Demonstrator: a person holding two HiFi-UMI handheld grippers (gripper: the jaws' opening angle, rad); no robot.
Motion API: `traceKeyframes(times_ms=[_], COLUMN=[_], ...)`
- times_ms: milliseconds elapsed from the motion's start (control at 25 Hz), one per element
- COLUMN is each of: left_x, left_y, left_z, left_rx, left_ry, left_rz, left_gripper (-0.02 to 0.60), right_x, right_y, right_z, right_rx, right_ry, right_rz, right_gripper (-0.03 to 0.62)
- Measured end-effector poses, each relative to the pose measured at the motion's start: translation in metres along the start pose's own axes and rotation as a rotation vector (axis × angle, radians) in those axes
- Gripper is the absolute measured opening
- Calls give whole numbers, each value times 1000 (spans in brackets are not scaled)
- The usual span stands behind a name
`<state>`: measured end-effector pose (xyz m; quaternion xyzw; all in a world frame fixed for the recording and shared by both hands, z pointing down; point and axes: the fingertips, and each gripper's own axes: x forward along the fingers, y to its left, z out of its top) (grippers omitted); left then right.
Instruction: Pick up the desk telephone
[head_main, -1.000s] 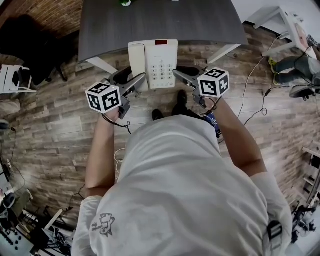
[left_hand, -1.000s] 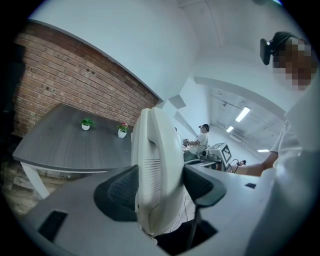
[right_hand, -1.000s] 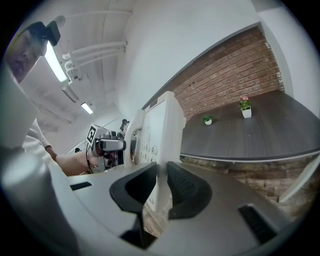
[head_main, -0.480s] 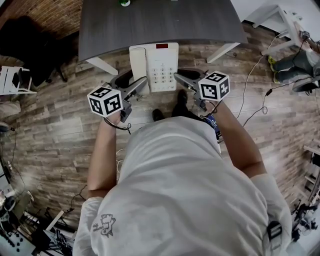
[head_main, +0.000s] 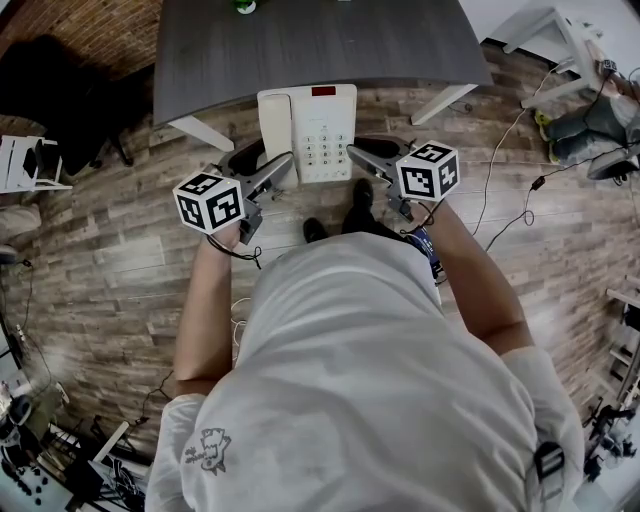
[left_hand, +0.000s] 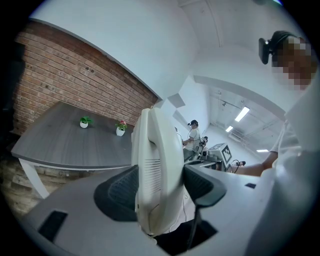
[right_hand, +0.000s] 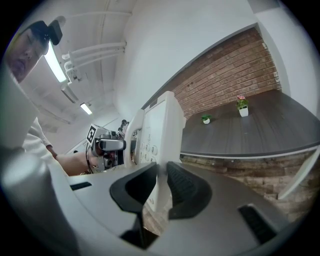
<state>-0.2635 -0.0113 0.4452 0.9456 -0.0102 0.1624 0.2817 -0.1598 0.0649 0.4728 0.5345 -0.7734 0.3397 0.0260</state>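
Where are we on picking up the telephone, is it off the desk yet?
Done: both grippers are clamped on the desk telephone, the left gripper on its handset side and the right gripper on its keypad-side edge. In hand: it hangs between them, apparently clear of the desk, mostly over the floor. Left: little; the pickup looks complete.

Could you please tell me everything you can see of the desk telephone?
The desk telephone is off-white plastic and rectangular. Its handset lies in the cradle along the left side, with a keypad of pale buttons in the middle and a small red window at the top. It faces up towards the head camera, held off the grey desk, mostly over the wooden floor. The left gripper jaws clamp its handset-side edge, and the right gripper jaws pinch the opposite edge.
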Motion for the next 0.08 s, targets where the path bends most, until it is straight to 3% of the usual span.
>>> traceKeyframes(times_ms=[80], left_x=[1], left_y=[-1], left_z=[1], left_rx=[2], left_ry=[1], left_rz=[1], left_gripper=[296], right_x=[-1], right_y=[-1], right_z=[0], right_rx=[1], right_ry=[1], right_rz=[1], right_gripper=[75])
